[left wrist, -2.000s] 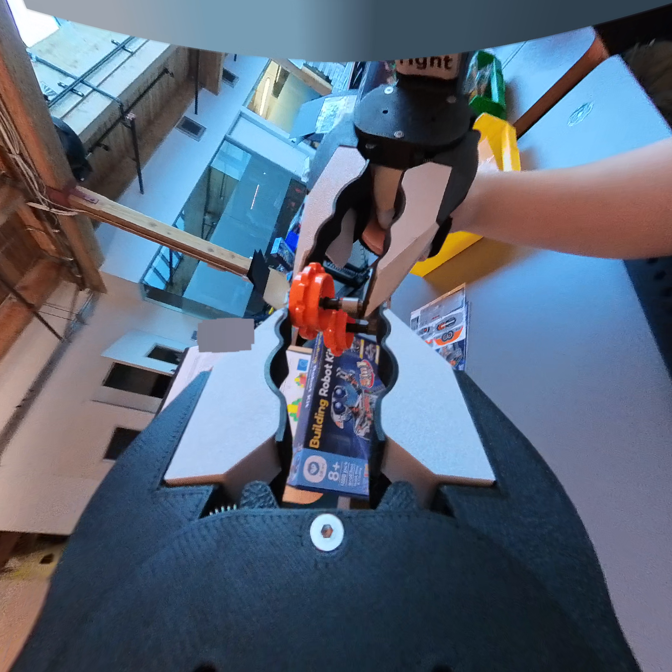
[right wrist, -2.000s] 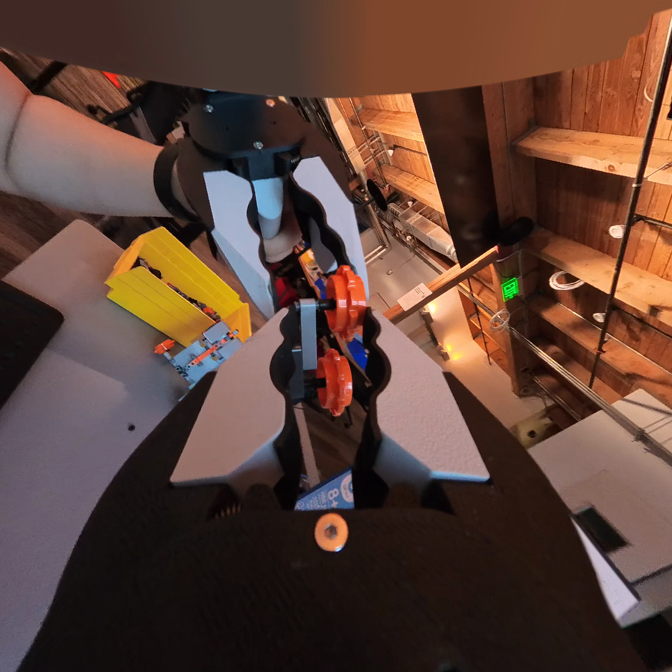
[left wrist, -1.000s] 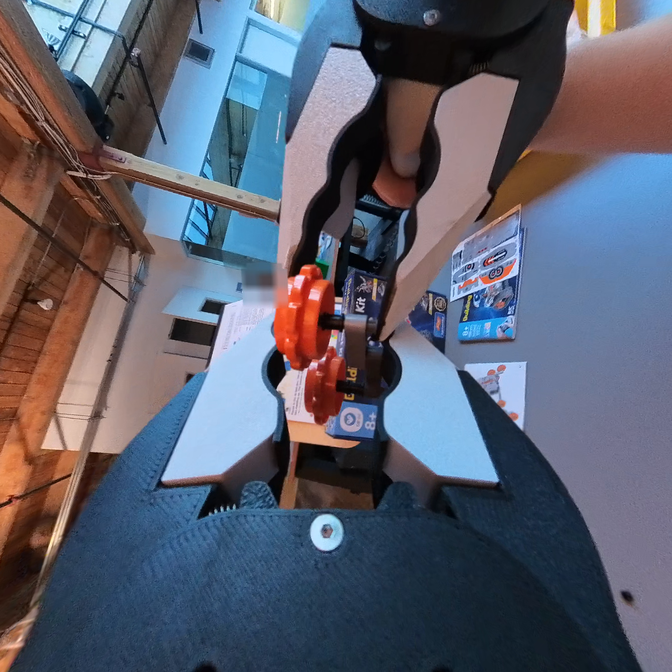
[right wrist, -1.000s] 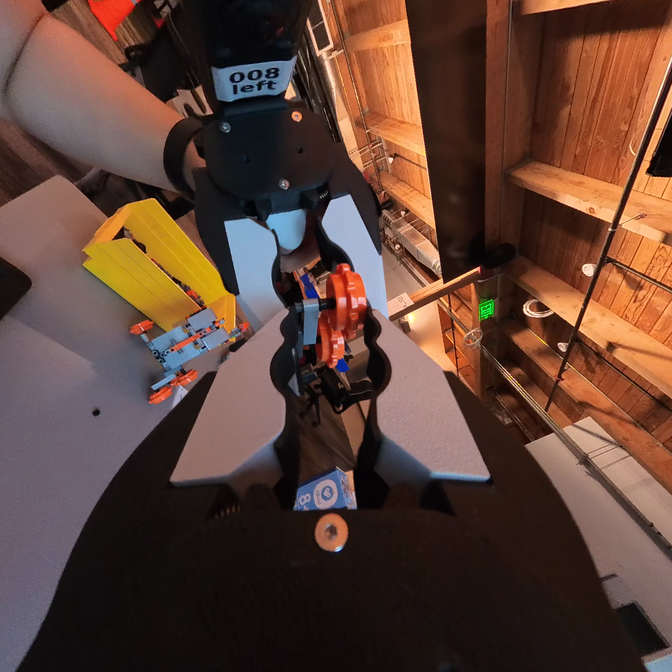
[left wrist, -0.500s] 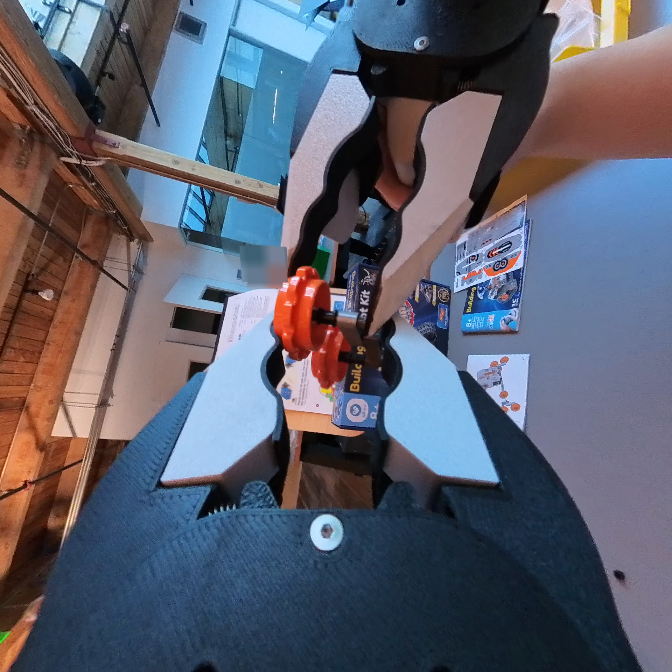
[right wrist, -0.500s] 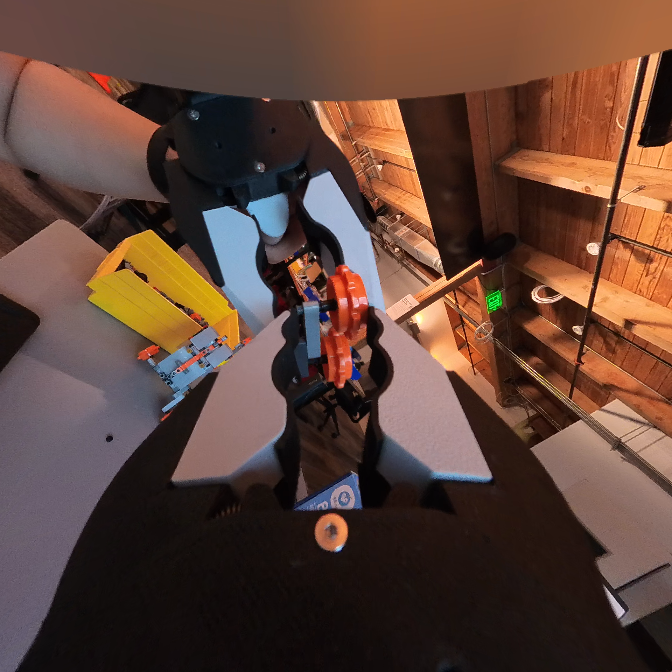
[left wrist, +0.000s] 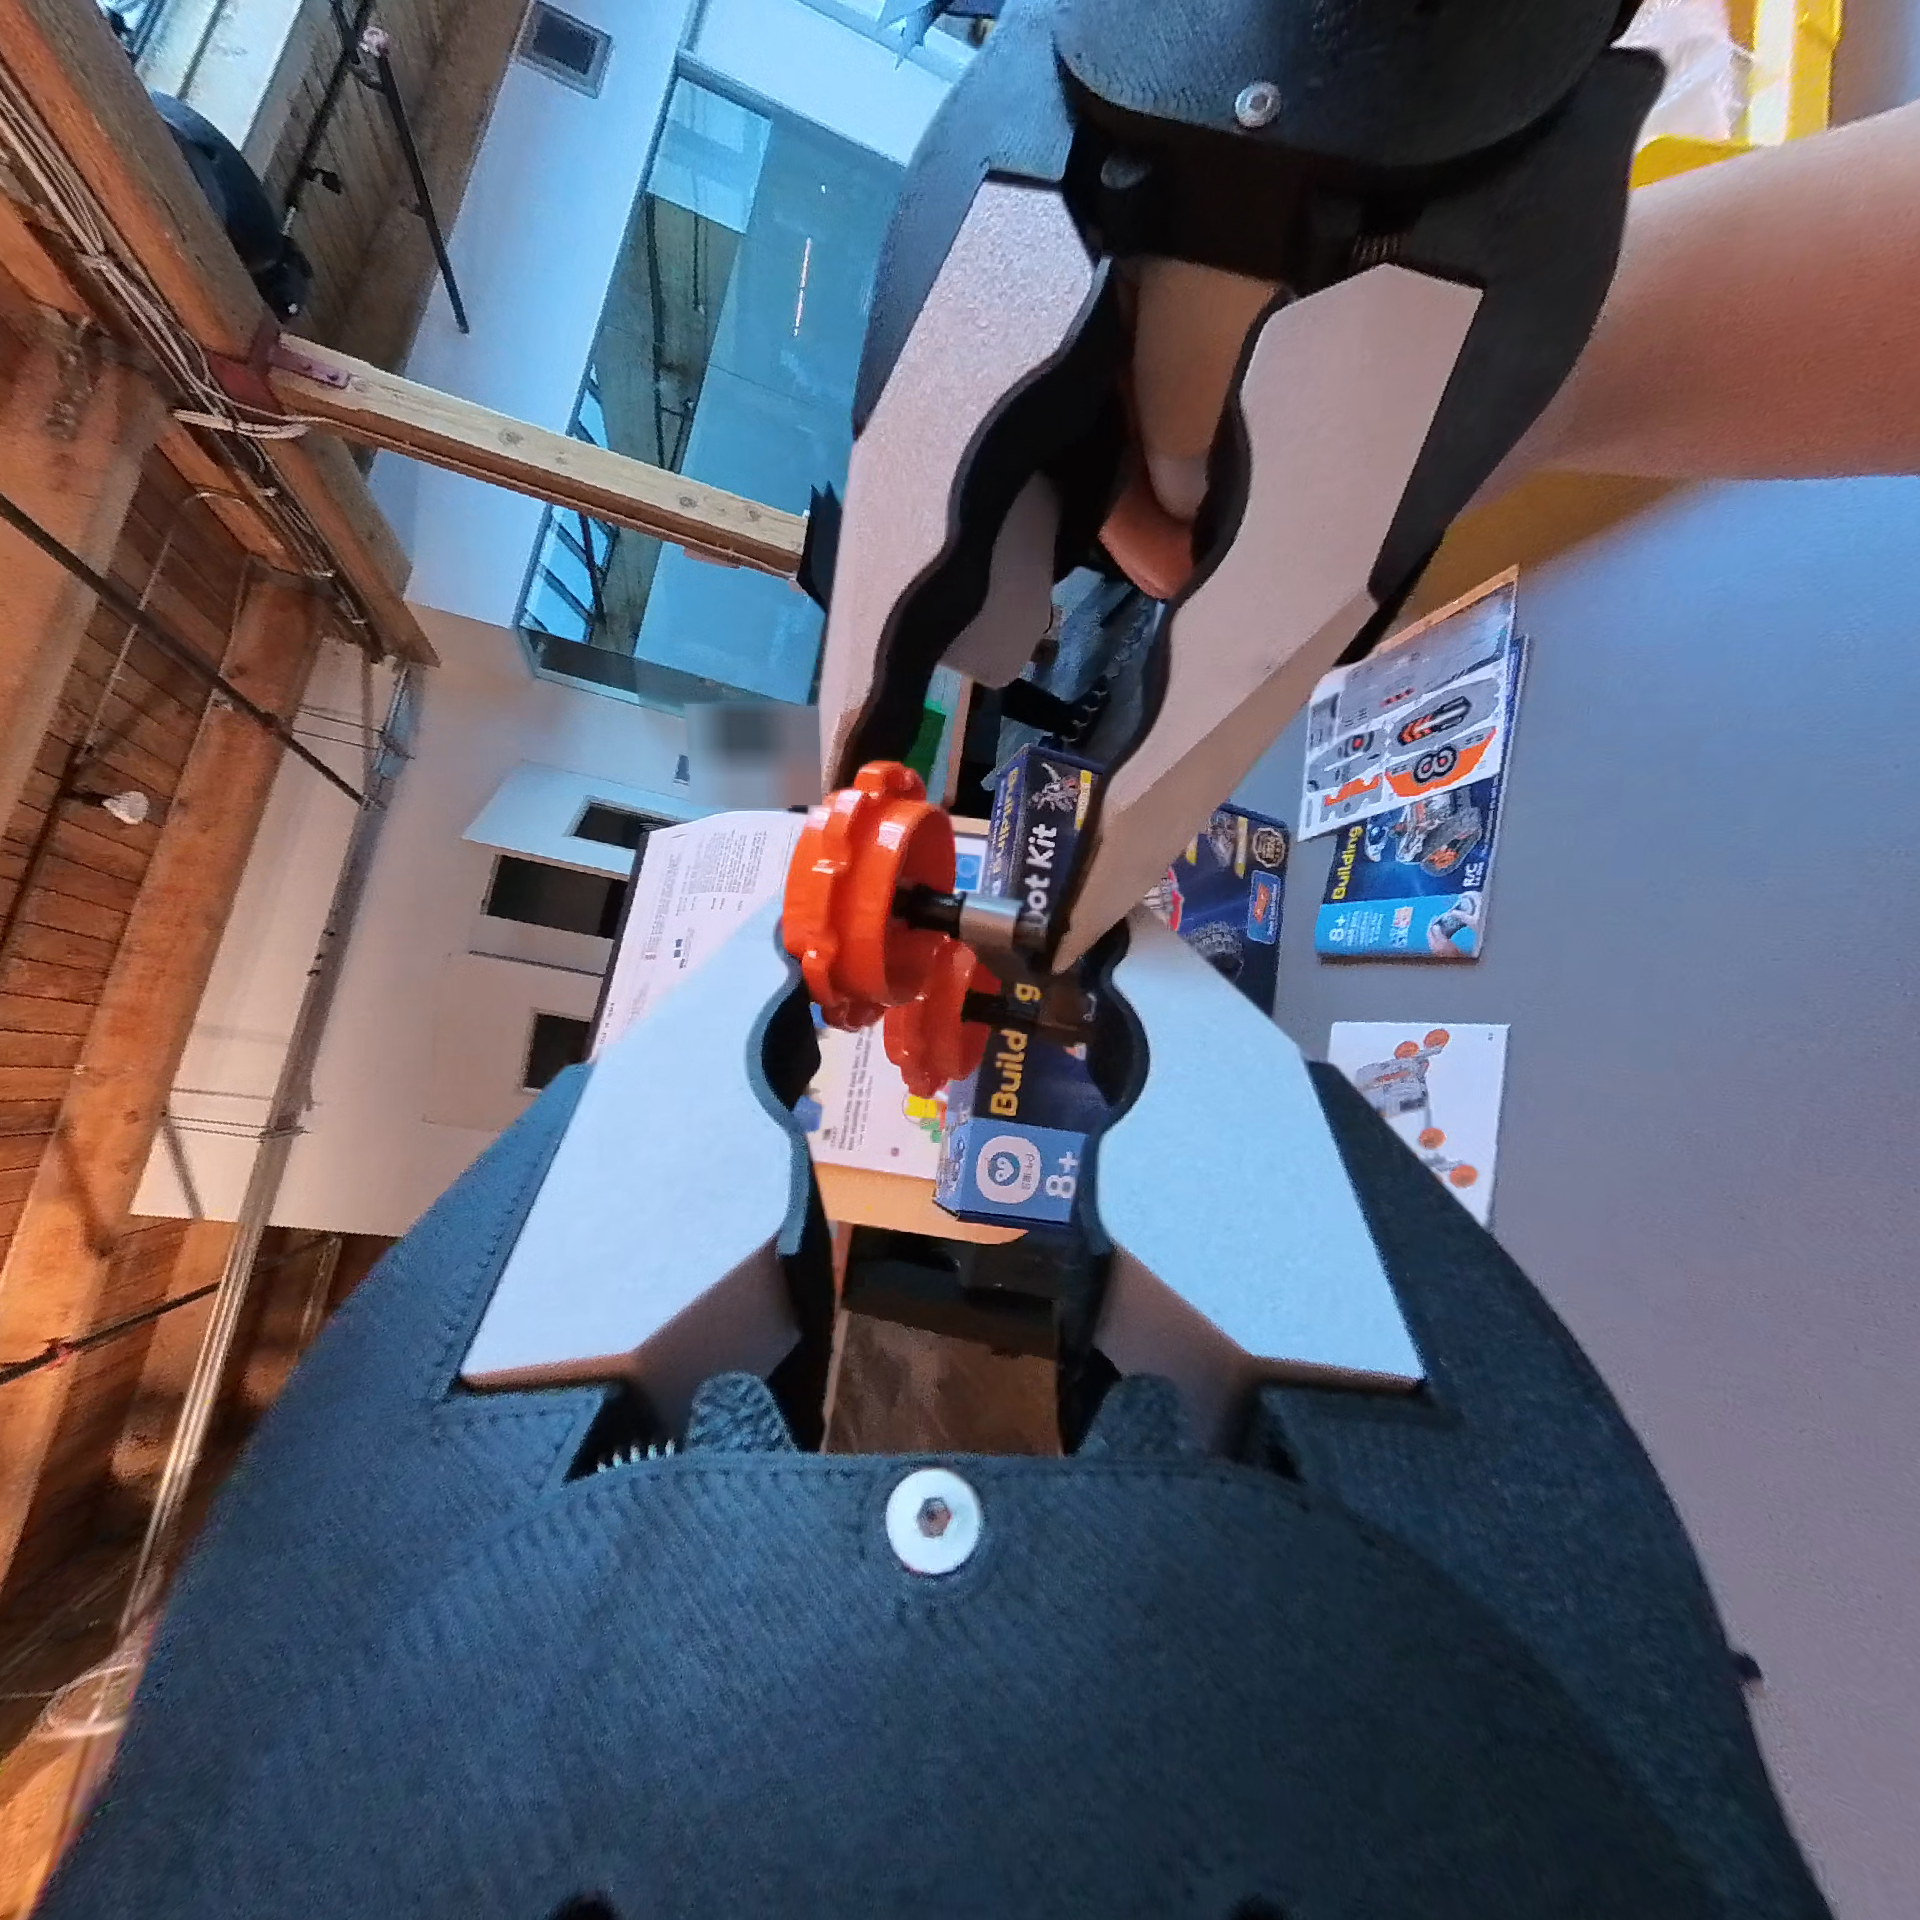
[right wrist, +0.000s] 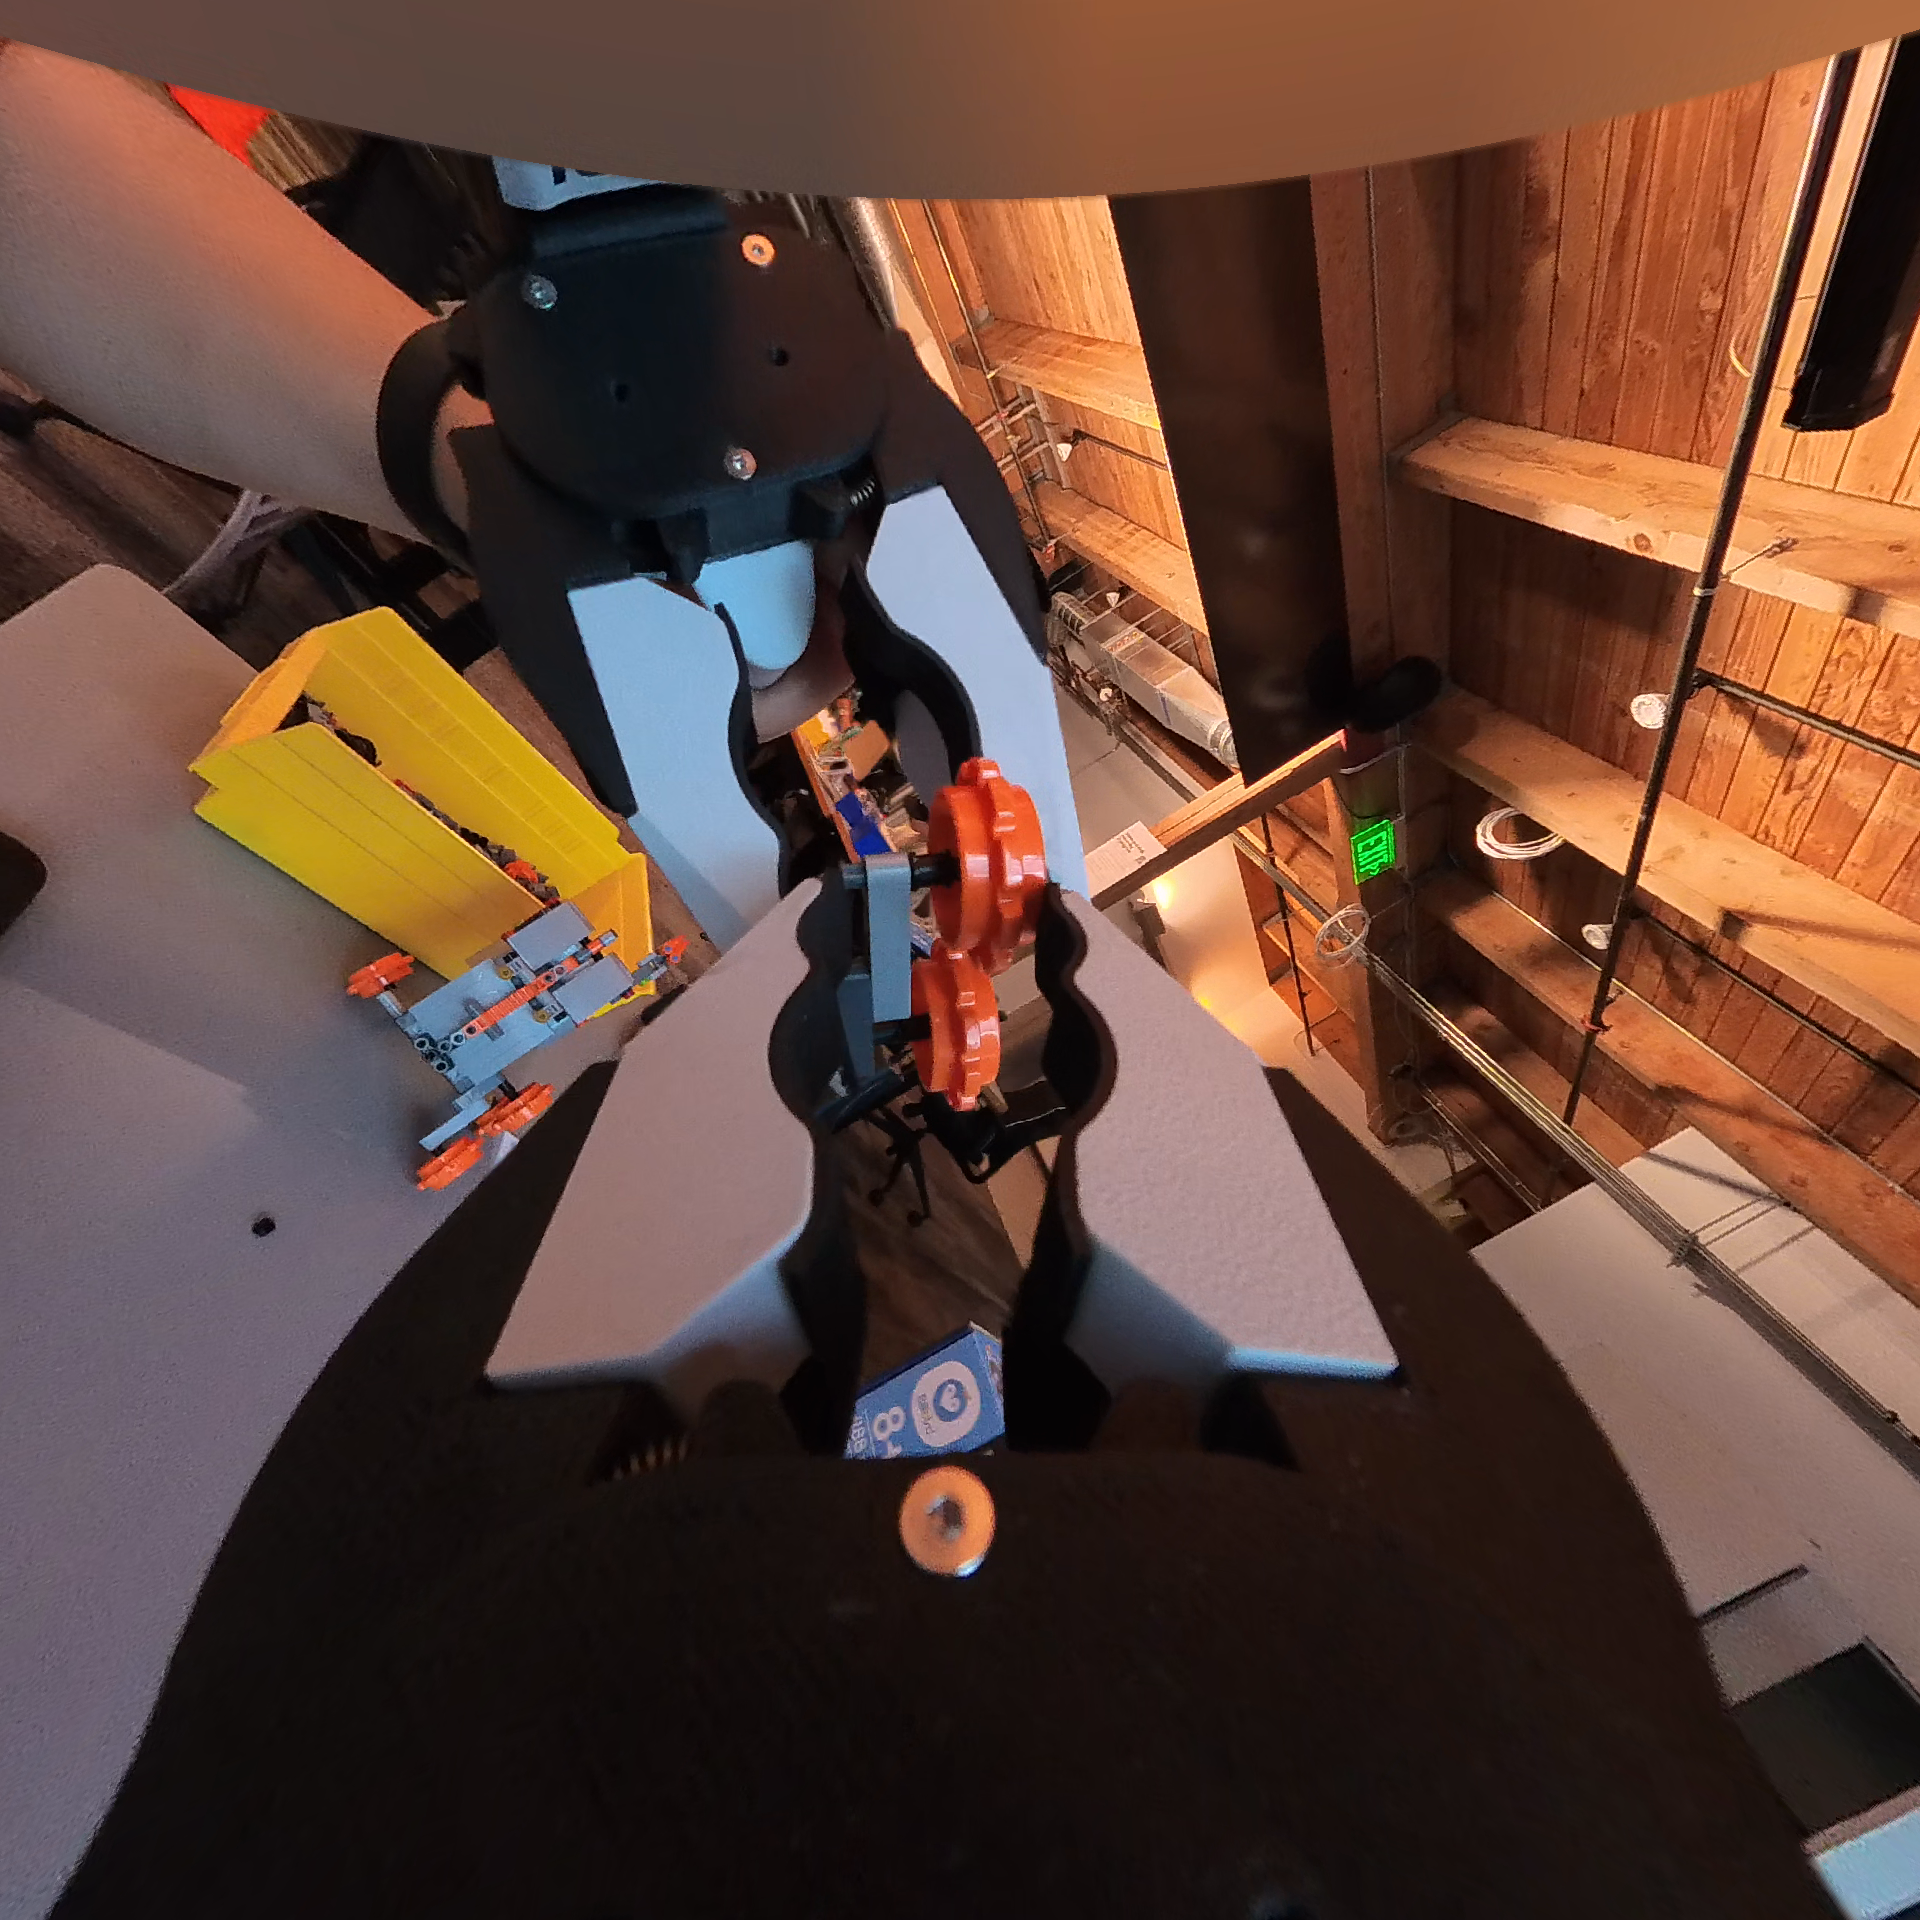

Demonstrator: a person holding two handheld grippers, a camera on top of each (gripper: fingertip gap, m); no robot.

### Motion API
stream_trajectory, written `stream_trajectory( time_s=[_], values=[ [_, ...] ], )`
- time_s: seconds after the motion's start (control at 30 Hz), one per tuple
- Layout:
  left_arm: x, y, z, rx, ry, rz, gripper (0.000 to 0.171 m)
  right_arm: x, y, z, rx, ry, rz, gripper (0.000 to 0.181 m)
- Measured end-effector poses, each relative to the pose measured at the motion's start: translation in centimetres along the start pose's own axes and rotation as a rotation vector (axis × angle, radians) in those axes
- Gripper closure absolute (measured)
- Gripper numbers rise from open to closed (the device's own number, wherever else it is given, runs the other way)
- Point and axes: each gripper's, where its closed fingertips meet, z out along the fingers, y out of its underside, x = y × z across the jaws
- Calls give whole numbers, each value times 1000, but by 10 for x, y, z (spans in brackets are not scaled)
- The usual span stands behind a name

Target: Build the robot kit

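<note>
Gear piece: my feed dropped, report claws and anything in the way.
Right claw shut on gear piece, off the table. Left claw flanking it, grip unclear. No obstruction seen.

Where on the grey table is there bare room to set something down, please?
The table is bare on the near side of the grey and orange model, around the small hole. Past the model it is crowded by the yellow bin. In the left wrist view, open tabletop lies beyond the booklets and the loose sheet.
</note>
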Motion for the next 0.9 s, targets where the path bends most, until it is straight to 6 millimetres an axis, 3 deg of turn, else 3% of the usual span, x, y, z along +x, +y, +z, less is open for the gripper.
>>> stream_trajectory(
  time_s=[0.2,0.3,0.47,0.9],
  values=[
    [0,12,5,-65,-7,42,121,0,11,5,-44,0,-7,145],
    [11,17,9,-71,80,1,119,-9,15,4,-49,-39,-66,145],
    [12,39,15,-184,89,18,120,-11,29,15,-148,-10,-142,145],
    [6,38,20,-186,126,47,120,-2,33,14,-141,8,-34,145]
  ],
)
